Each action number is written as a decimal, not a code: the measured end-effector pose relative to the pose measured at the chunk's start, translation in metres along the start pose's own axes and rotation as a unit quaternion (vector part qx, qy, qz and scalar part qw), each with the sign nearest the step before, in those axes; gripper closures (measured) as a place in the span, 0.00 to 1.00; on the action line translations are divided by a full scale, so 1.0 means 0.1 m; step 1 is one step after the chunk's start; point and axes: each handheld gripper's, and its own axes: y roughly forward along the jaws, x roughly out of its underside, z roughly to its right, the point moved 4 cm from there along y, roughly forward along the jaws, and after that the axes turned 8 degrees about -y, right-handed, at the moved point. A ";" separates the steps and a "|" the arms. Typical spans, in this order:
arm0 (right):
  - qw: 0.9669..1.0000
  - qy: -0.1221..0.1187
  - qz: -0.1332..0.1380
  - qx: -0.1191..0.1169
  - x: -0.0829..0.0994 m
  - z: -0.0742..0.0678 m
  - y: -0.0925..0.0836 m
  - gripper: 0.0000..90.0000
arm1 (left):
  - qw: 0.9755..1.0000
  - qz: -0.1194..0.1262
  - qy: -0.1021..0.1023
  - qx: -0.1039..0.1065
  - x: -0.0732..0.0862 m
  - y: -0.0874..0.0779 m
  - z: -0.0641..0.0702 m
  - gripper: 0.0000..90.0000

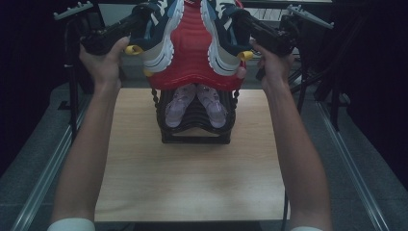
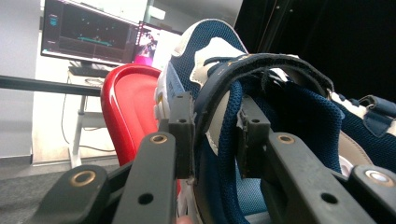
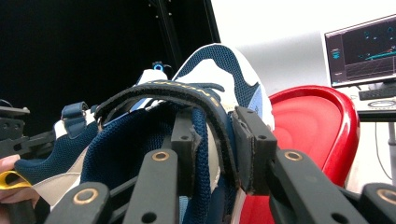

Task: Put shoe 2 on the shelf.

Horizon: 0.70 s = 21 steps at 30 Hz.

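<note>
While both navy sneakers hang in the air, I judge the job about halfway: they are lifted, but not yet set down anywhere. My left gripper point(image 1: 126, 30) has its jaws pinched on the collar of the left navy sneaker point(image 1: 161, 33), one jaw inside the opening and one outside, as the left gripper view shows plainly with the blue mesh squeezed between the pads point(image 2: 183, 126). My right gripper point(image 1: 250, 26) does the same on the right navy sneaker point(image 1: 221, 36), its jaws clamped across the padded collar and strap point(image 3: 187, 95). Taking the red shoe tray point(image 1: 192, 57) as my landmark: both sneakers sit against its upper face, soles toward me, one at each side of its middle ridge, and the tray itself is raised above the black rack point(image 1: 195, 127) on the wooden table point(image 1: 192, 183). Below the red tray, a pair of small pink shoes point(image 1: 195, 103) already rests in the black rack. Whether the tray is resting on the rack or held up I cannot tell. What seems left is to seat the pair squarely on the tray and let go.
</note>
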 end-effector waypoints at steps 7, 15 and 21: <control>0.999 -0.031 -0.019 0.017 0.03 -0.02 0.14 0.78 | 1.000 0.006 0.013 -0.009 0.04 0.13 0.02 0.81; 0.999 -0.034 -0.030 0.024 0.08 -0.01 0.25 0.78 | 1.000 -0.004 0.022 -0.011 0.07 0.26 0.06 0.81; 0.997 -0.049 -0.042 0.040 0.16 0.03 0.29 0.78 | 0.999 -0.021 0.033 -0.024 0.19 0.36 0.04 0.80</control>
